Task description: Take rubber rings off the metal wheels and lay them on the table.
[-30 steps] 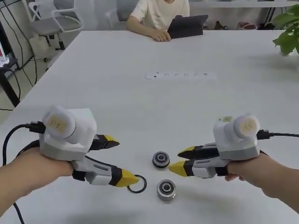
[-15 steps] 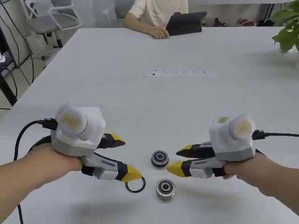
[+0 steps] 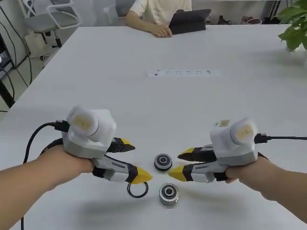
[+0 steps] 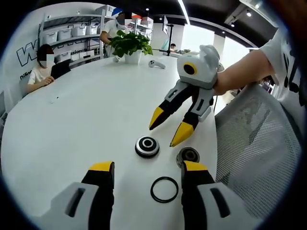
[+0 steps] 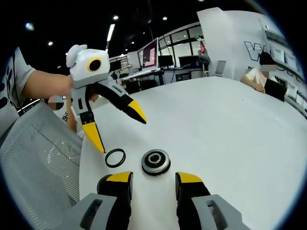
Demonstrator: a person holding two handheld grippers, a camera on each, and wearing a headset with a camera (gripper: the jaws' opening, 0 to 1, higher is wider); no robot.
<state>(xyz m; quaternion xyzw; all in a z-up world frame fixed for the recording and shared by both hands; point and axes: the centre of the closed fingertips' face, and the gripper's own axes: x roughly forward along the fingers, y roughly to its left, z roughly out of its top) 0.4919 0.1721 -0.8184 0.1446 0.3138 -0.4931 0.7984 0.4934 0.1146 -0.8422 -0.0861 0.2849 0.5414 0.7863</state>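
Observation:
Two small metal wheels lie on the white table (image 3: 144,105) between my grippers. The far wheel (image 3: 163,161) (image 4: 147,146) (image 5: 155,162) has a dark rim around it. The near wheel (image 3: 169,193) (image 4: 187,155) looks bare and silvery. A loose black rubber ring (image 3: 137,189) (image 4: 164,189) (image 5: 115,157) lies flat to its left. My left gripper (image 3: 135,160) (image 4: 147,167) is open, its lower tip just above the ring. My right gripper (image 3: 177,164) (image 5: 154,178) is open and points at the far wheel from the right. Neither holds anything.
A white power strip (image 3: 183,73) lies mid-table. A person (image 3: 158,12) sits at the far end with a laptop (image 3: 189,21). A plant (image 3: 295,28) stands at the far right, an office chair (image 3: 48,17) at the far left. A mesh chair (image 4: 259,143) is behind me.
My left gripper has moved right, toward the wheels, so its lower tip now hangs over the ring. The right gripper has edged slightly left. Ring and wheels lie where they were.

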